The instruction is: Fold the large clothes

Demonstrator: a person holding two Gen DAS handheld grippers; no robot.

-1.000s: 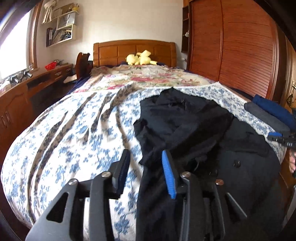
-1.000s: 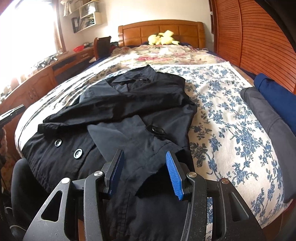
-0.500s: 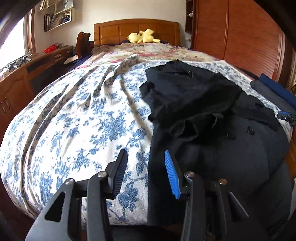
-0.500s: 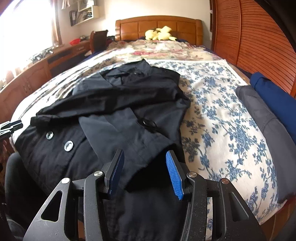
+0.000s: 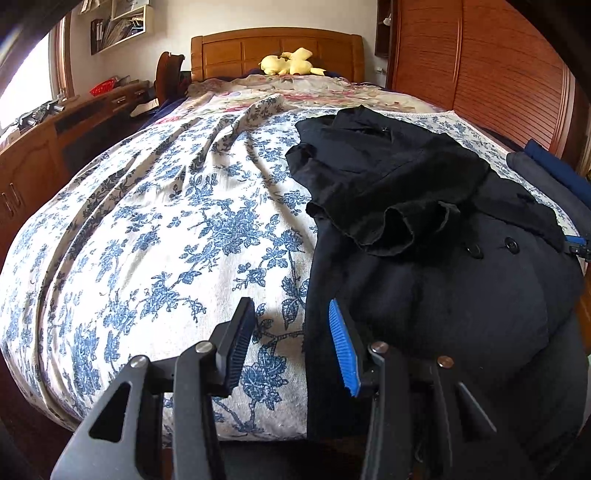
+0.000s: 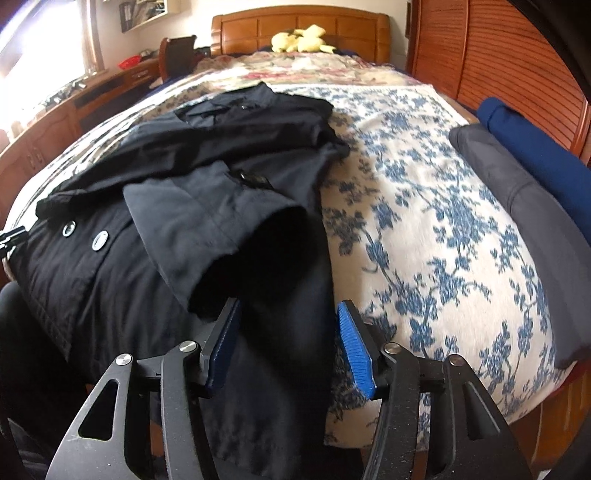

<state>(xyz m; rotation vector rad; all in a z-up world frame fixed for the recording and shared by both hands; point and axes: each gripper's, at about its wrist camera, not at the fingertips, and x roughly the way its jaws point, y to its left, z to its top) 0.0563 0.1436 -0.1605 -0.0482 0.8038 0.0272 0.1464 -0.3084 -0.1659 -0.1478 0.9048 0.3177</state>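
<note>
Right wrist, coat lengthwise, collar seemingly toward headboard

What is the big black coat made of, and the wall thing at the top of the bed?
The black coat looks like woven cloth, matte and a bit stiff: it creases and its cuff holds open. Its buttons shine, maybe metal or plastic. The headboard looks like varnished wood, orange-brown with panels.
</note>
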